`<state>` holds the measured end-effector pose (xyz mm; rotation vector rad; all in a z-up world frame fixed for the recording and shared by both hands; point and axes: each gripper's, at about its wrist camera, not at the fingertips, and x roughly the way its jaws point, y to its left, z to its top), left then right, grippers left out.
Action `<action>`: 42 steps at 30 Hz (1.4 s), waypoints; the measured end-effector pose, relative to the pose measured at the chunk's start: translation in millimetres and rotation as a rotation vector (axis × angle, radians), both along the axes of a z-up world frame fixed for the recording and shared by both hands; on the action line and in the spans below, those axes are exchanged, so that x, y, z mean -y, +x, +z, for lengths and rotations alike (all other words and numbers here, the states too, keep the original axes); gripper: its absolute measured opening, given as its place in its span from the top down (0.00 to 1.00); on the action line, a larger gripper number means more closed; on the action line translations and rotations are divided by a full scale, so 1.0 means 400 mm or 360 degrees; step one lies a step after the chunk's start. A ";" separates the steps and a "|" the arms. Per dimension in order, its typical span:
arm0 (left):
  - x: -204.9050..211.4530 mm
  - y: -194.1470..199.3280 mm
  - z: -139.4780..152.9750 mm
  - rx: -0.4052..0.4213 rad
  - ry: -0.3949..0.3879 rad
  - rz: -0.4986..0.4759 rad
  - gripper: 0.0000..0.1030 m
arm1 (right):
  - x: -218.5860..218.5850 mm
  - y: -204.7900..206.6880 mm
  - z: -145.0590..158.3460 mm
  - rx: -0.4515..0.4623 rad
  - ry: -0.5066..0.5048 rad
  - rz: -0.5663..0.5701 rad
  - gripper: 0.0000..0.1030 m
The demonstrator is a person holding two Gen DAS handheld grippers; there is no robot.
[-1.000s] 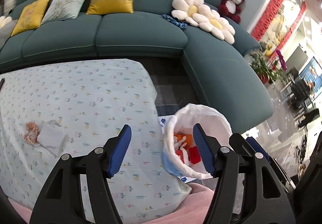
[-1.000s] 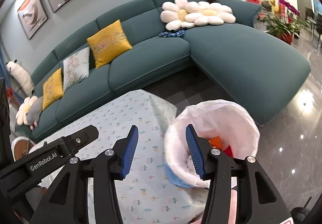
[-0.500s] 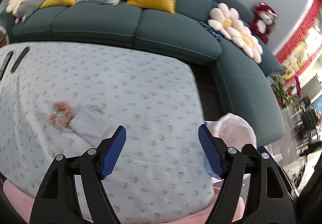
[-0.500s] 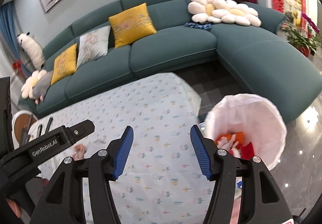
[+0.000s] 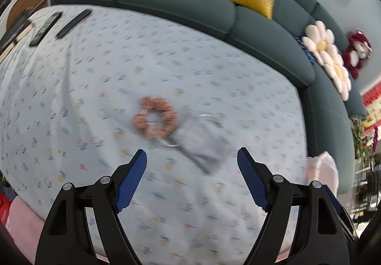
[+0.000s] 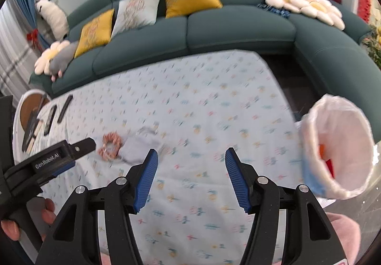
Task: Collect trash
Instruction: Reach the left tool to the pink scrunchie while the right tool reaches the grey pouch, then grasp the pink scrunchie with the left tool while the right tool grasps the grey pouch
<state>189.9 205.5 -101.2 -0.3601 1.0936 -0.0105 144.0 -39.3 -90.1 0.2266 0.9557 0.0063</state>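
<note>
**Grey mask next in line for the bin**

Grey and crumpled, a face mask point(image 5: 202, 143) lies on the flower-print cloth of the counter point(image 5: 214, 70), touching a pink scrunchie point(image 5: 156, 117) on its left. It looks like the one clear piece of trash left out; two dark remotes point(image 5: 59, 23) lie well apart at the far left corner and seem to belong there. Whether the scrunchie counts as trash I cannot say.

The step in hand reads as the reach for the next item. The left gripper point(image 5: 191, 178) is angled down over the cloth with the mask just beyond its tips; its jaws stand wide apart and hold nothing. The right gripper point(image 6: 191, 178) is also empty, its jaws parted over bare cloth at mid-counter, with the mask off to its left.

The white-lined bin point(image 6: 338, 146) stands off the counter's right end, some orange and red scraps showing inside.

The next move probably calls for the left gripper to drop onto the middle of the mask and pinch the soft fabric, keeping clear of the scrunchie and of the tablecloth beneath, which could bunch up into the jaws. A carry across to the right, to the bin, would follow.
</note>
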 end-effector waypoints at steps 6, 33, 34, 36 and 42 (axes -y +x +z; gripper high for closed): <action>-0.120 0.037 -0.099 -0.0116 -0.0026 0.0133 0.28 | -0.121 0.053 -0.094 -0.0149 -0.0063 0.0118 0.44; -0.099 0.168 -0.254 -0.0277 -0.0039 0.0007 0.89 | -0.237 0.228 -0.318 -0.0447 -0.0089 0.0124 0.85; -0.089 0.164 -0.252 -0.0274 -0.0028 -0.0003 0.90 | -0.231 0.226 -0.318 -0.0453 -0.0060 0.0123 0.92; -0.071 0.155 -0.247 -0.0271 -0.0020 -0.0018 0.91 | -0.218 0.218 -0.318 -0.0470 -0.0015 0.0122 0.95; -0.019 0.124 -0.206 -0.0242 -0.0024 -0.0044 0.92 | -0.169 0.170 -0.287 -0.0448 0.0028 0.0113 0.96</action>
